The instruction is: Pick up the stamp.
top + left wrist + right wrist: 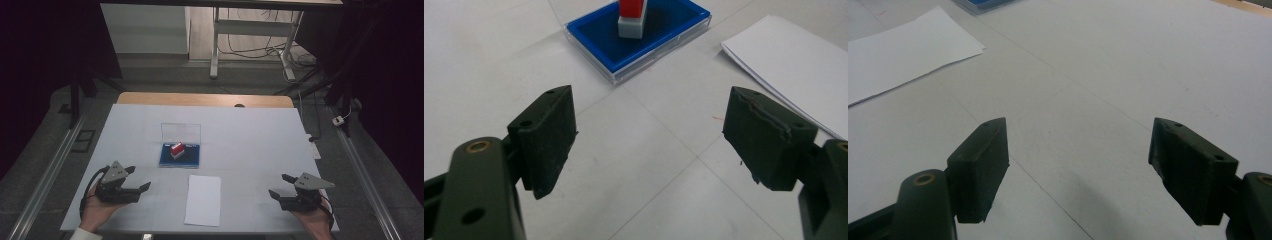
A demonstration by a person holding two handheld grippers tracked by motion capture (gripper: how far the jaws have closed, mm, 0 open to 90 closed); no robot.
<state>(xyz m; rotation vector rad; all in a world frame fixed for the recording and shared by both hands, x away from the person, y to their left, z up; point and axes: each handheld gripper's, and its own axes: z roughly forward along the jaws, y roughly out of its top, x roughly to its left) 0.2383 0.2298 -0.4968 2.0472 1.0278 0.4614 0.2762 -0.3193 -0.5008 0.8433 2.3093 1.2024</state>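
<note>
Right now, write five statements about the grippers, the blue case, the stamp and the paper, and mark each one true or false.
1. The left gripper holds the red and grey stamp. False: its jaws stand open with nothing between them.
2. The stamp stands in the blue case. True.
3. The case's clear lid is shut flat over the stamp. False: it stands open, upright behind the case.
4. The white sheet of paper lies on the table between the two grippers, nearer the person than the case. True.
5. The right gripper is shut on the paper. False: its jaws are open over bare table, apart from the sheet.
</note>
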